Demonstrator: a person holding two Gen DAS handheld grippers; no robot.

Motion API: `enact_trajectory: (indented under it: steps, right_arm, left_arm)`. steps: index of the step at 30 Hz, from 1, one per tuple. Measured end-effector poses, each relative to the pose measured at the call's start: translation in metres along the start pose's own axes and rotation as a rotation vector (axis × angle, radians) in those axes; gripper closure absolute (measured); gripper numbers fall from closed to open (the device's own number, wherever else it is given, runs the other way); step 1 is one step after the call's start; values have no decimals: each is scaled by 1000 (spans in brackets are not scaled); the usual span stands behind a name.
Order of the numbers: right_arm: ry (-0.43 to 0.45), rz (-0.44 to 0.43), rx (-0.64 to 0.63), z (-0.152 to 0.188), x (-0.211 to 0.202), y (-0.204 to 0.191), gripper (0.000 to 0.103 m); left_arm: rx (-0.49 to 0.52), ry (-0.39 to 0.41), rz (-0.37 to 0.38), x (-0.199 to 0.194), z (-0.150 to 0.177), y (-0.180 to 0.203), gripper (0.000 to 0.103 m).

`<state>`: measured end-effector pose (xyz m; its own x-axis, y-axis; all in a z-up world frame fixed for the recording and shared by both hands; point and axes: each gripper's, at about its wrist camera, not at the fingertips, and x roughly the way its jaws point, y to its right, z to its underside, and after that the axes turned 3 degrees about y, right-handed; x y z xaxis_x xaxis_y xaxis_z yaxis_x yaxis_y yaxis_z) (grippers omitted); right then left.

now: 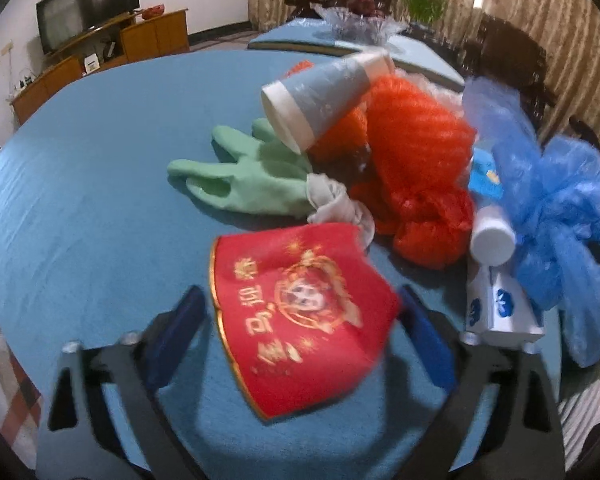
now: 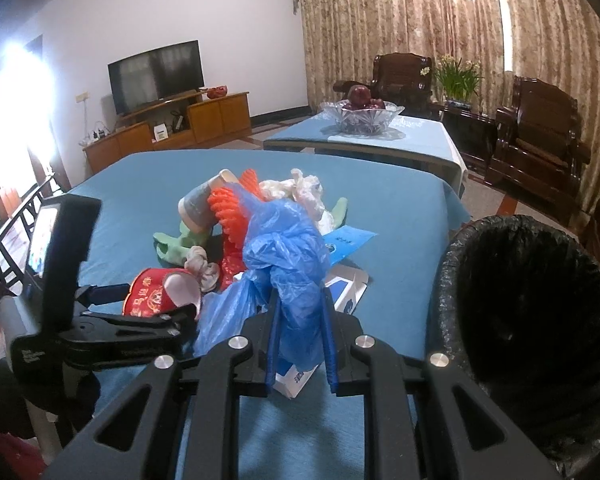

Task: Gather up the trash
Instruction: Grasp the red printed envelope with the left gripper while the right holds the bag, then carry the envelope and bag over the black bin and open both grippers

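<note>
Jaws of the left gripper stand wide apart on either side of a red paper cup with gold print, which lies on its side on the blue-covered surface; the blue pads are beside the cup's flanks, and whether they touch it cannot be told. Those of the right gripper are nearly together and clamped on a crumpled blue plastic bag, which bulges up above the pads. In the right wrist view the left gripper shows at the left edge with the red cup at its tips. Behind the red cup lies the rest of the litter in one loose heap: a green rubber glove flat on the cloth with a grey cuff, a blue-and-white paper cup tipped over on an orange mesh bag, and a white cup just beside the blue bag. A white carton with blue flowers lies near the left gripper's right finger. A blue paper slip lies flat past the heap in the right wrist view. A bin with a black liner stands at the right, just beside the surface's edge. Farther back, a glass bowl of red fruit sits on a second blue-covered table.
</note>
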<state>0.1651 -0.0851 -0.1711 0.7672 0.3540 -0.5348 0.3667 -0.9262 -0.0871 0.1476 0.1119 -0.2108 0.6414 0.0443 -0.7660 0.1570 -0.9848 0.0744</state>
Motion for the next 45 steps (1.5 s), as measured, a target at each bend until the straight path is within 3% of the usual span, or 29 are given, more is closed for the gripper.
enact_trajectory:
  steps: [13,23,33,40,45]
  right_arm:
    - [26,-19,-7,-6,-13,-5,84]
    - [108,16,39,-22,-50,18,84]
    - [165,212,130,-20,-93,97,84]
    - [143,354,207,-3,-106,161,84]
    - [112,421,245,10,-107,196,84]
  left_arm:
    - [29,140,14,-61,-8,1,17]
    - [106,227,81,-98,-30,40,17]
    - [210,279,235,-98,-53,125,17]
    - [298,292,369,-85,-64,206,17]
    - [350,259,434,-64,-65,257,17]
